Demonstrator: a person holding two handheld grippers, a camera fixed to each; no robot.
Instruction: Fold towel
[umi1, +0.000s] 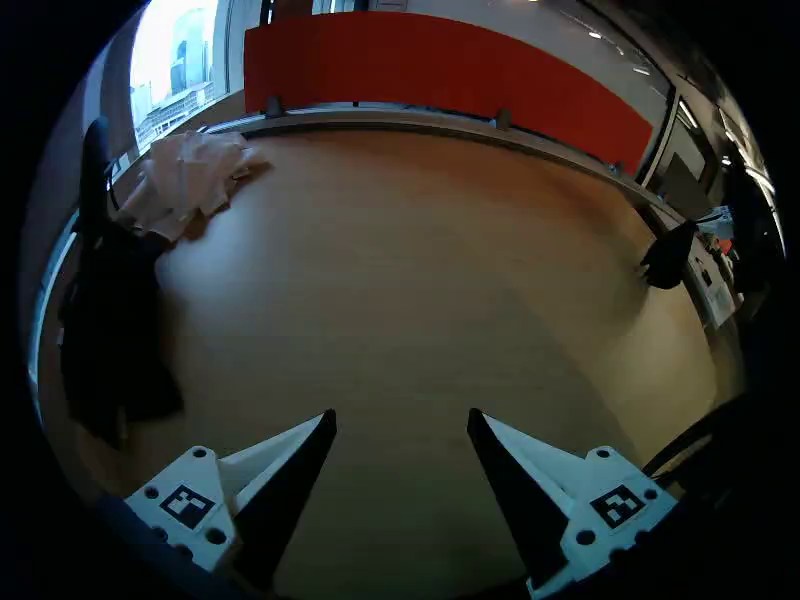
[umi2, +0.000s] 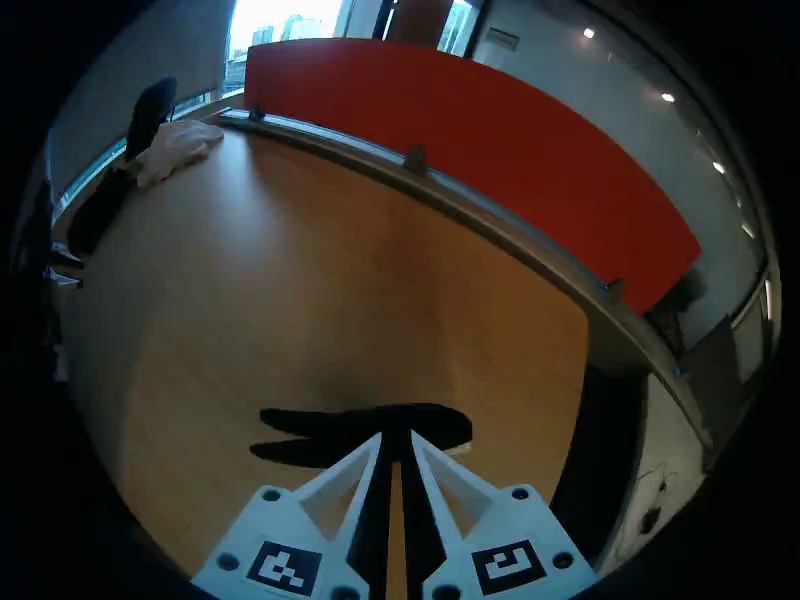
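A crumpled pale towel (umi1: 190, 175) lies in a heap at the far left corner of the wooden table (umi1: 420, 280). My left gripper (umi1: 400, 420) hovers over the near part of the table, far from the towel, open with nothing between its fingers. In the right gripper view the same towel (umi2: 178, 145) is small and distant at the upper left. My right gripper (umi2: 397, 440) hangs low over the bare tabletop (umi2: 300, 300), its fingers shut with only a thin slit between them and holding nothing. It casts a dark shadow just ahead of its tips.
A red divider panel (umi1: 450, 70) runs along the table's far edge, seen also as a long red panel (umi2: 480, 130). A black chair (umi1: 110, 300) stands at the left side. Another dark chair back (umi1: 668, 255) stands at the right edge.
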